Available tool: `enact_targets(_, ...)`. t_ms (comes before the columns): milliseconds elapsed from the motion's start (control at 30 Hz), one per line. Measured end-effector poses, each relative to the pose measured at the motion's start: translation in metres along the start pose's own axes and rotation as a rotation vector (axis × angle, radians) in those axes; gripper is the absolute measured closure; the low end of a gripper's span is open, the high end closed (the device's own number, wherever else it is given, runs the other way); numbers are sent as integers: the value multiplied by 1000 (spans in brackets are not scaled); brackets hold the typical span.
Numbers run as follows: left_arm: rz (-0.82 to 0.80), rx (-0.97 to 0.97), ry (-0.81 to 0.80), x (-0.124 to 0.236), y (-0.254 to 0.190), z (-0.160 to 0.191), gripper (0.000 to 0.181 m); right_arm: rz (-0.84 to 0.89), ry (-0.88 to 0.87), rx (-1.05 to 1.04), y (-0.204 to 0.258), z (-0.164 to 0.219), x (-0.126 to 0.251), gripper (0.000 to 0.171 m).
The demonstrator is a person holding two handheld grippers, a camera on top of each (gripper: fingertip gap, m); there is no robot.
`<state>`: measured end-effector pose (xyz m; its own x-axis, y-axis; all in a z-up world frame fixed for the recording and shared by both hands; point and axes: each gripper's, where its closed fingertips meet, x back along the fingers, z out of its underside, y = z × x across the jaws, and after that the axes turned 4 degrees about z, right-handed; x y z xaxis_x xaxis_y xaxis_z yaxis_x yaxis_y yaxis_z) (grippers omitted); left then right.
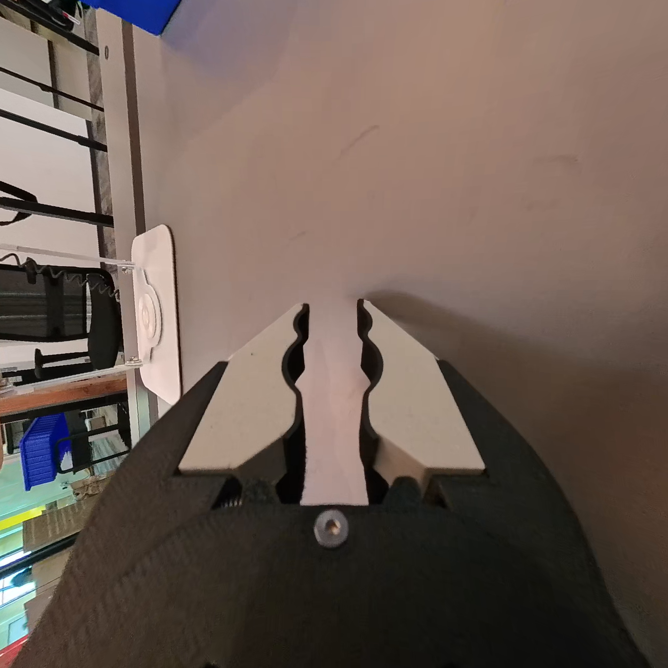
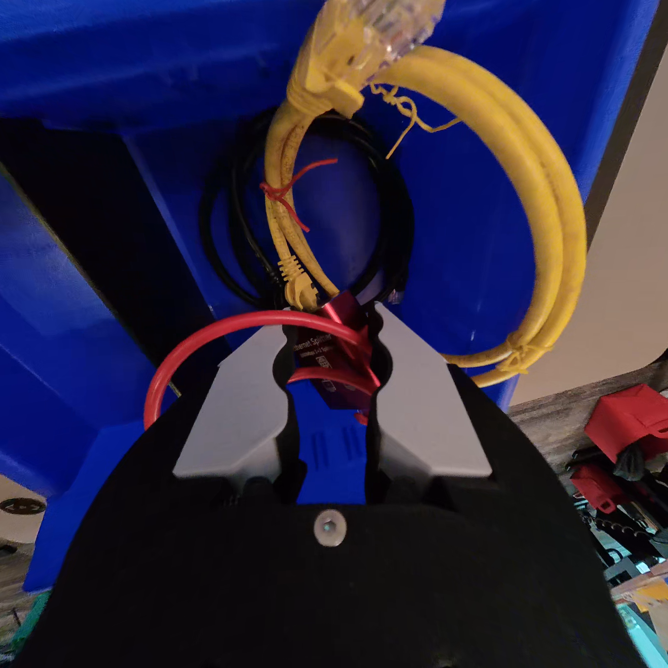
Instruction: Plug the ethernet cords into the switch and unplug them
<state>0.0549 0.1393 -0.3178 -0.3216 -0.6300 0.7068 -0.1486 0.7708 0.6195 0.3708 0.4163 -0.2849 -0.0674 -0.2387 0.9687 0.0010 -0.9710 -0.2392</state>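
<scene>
While the left gripper hangs parted and empty over a bare tabletop, only the right wrist view shows the right gripper clamped on the red switch, yellow cords coiled just ahead inside a blue bin.

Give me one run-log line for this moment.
left gripper: open, empty, over table | right gripper: around red switch in blue bin | yellow cord: unplugged

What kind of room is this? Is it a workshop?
Probably a workshop or lab. A blue storage bin holds coiled yellow cords, another blue bin sits on shelving, and red parts clutter a bench.
</scene>
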Motion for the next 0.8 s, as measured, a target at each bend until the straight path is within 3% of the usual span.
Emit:
enact_targets(267,-99,30,2,24,37,3,157,212,-235,-123,-24,-8,76,106)
enact_targets(433,-197,36,63,57,76,24,157,296,-292,-232,-30,9,104,102)
enact_targets(600,-363,141,167,124,128,82,156,400,-576,-501,-11,34,165,99)
enact_targets(800,-522,397,404,221,155,209,141,378,-557,-792,44,98,126,89)
